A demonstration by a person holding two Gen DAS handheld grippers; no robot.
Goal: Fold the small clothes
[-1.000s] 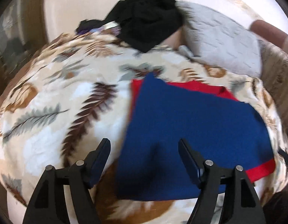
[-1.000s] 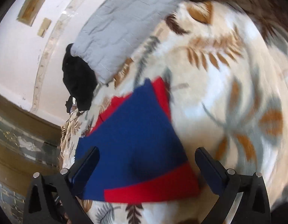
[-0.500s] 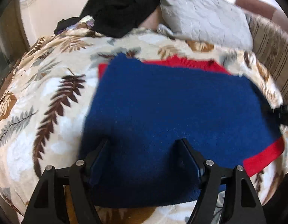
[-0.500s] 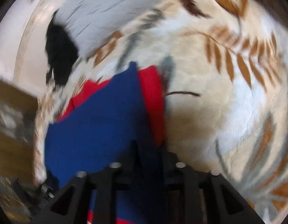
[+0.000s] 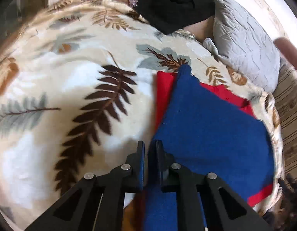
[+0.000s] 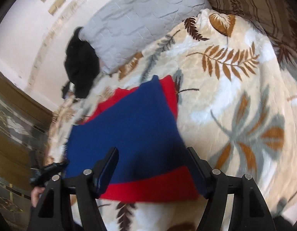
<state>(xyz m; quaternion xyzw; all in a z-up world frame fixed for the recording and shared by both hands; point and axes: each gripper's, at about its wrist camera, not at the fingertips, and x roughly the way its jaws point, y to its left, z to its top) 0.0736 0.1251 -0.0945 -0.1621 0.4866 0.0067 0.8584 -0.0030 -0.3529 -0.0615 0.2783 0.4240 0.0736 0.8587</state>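
Note:
A blue knit garment with red bands [image 5: 206, 119] lies flat on the leaf-patterned blanket [image 5: 71, 77]. My left gripper [image 5: 149, 146] is at the garment's near left edge. Its jaws are closing to a narrow gap, with the blue fabric pinched between them. In the right wrist view the same garment [image 6: 129, 119] spreads away from my right gripper [image 6: 152, 151]. Those jaws are opening wide and straddle the near red band without pressing on it. The left gripper [image 6: 46, 171] shows dark at the garment's left corner, with a hand [image 6: 35, 194] below it.
A grey quilted pillow [image 5: 244, 36] and a heap of black clothing [image 5: 173, 2] lie at the far side of the blanket. Striped bedding [image 5: 291, 115] runs along the right. A pale wall [image 6: 23, 28] and wooden furniture [image 6: 13, 115] stand beyond.
My left gripper slid from over the blue cloth to its left edge and went from wide open to nearly shut on it. The right gripper's jaws were close together half a second ago and are wide again.

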